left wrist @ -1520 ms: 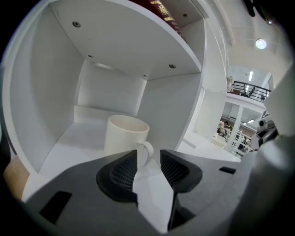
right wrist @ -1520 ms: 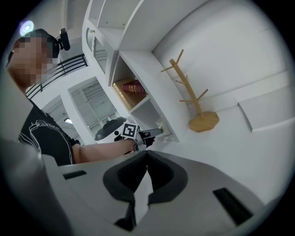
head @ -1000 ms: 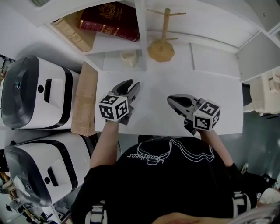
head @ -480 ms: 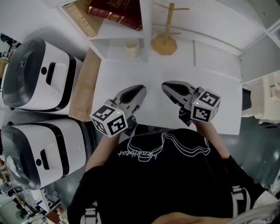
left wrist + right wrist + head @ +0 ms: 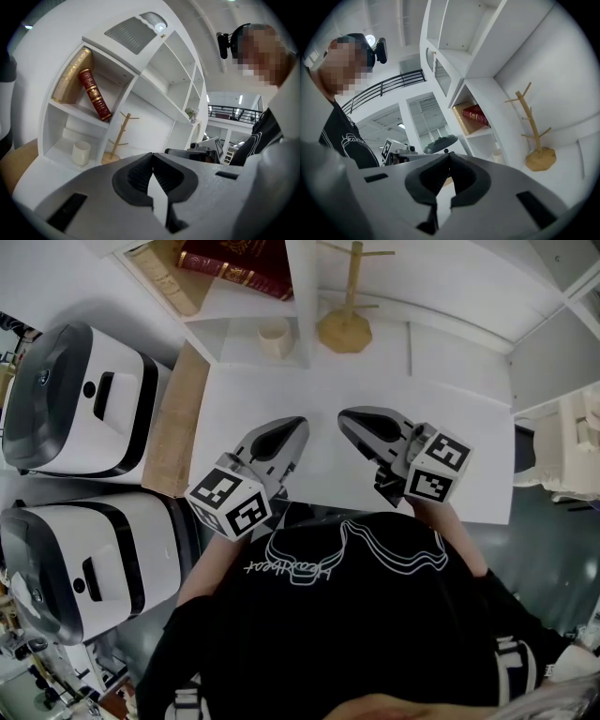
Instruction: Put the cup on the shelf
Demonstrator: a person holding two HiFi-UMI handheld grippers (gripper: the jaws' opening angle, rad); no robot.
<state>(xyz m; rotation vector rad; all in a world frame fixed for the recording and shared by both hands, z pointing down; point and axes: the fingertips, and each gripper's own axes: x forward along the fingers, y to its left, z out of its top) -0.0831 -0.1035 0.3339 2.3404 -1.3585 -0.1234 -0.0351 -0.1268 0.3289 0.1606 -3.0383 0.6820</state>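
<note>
A small cream cup (image 5: 274, 337) stands upright in the lowest compartment of the white shelf (image 5: 302, 296), beside its divider. It also shows as the cup (image 5: 81, 153) in the left gripper view and small and far as the cup (image 5: 497, 155) in the right gripper view. My left gripper (image 5: 296, 425) hovers over the white table (image 5: 450, 427), well back from the cup. Its jaws have just closed and now meet with nothing between them. My right gripper (image 5: 345, 418) hangs beside it, also shut and empty. Their tips point toward each other and the shelf.
A wooden mug tree (image 5: 345, 329) stands right of the shelf divider. Books (image 5: 234, 259) lean in the compartment above the cup. Two white machines (image 5: 75, 409) and a wooden board (image 5: 178, 427) lie left of the table.
The left gripper drew back from the shelf toward the person, rose, and its jaws closed empty. The right gripper lifted a little and stayed shut.
</note>
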